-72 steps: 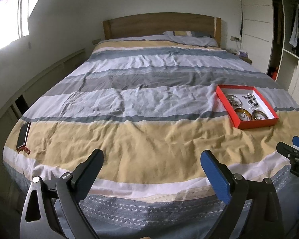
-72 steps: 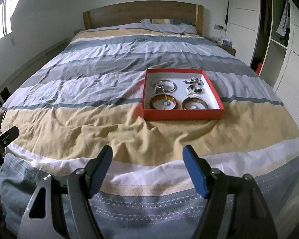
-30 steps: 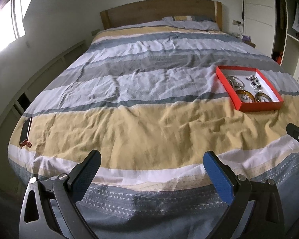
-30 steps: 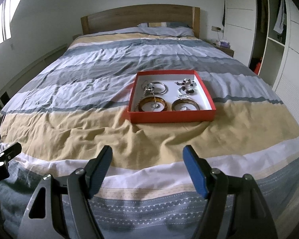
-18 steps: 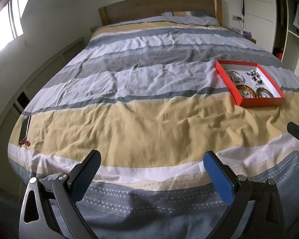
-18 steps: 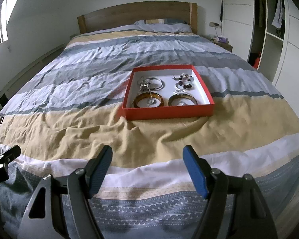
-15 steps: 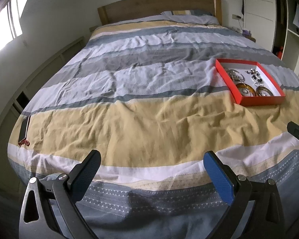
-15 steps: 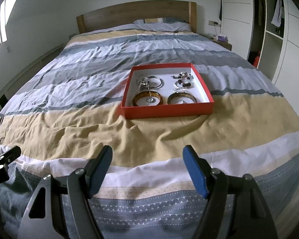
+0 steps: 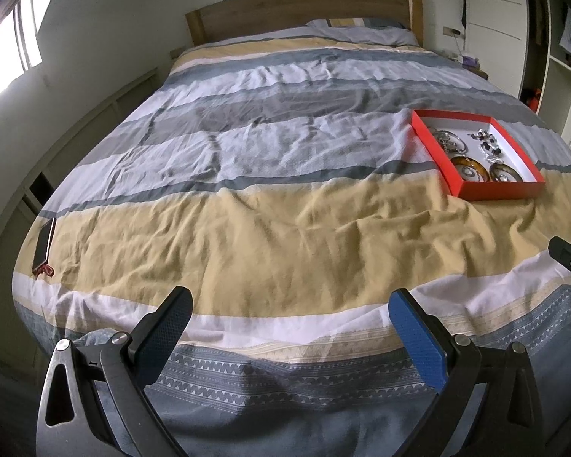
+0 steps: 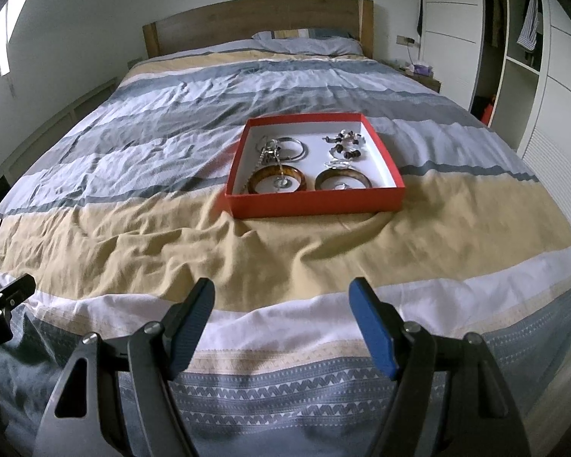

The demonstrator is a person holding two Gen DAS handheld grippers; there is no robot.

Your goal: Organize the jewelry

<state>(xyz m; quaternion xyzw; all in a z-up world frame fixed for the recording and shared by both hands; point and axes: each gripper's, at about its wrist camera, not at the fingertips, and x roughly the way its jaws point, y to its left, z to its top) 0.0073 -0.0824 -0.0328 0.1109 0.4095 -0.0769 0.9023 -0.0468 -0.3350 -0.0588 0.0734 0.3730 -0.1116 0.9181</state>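
Both cameras sit slightly closer to the bed than a moment ago. Shallow red cardboard tray (image 10: 316,202) holds amber bangles (image 10: 276,179), silver rings, beads, centre-right on striped duvet (image 10: 171,228). Left gripper (image 9: 289,327) and right gripper (image 10: 281,316) hang spread wide, empty, at the near edge. Pieces lie grouped; sorted or awaiting sorting, can't tell.

I see a shallow red cardboard box with a white inside (image 10: 316,202) lying flat on the striped duvet. In it: two amber-brown bangles (image 10: 277,179) in front, thin silver hoops (image 10: 291,148) behind left, dark beads (image 10: 344,144) behind right.
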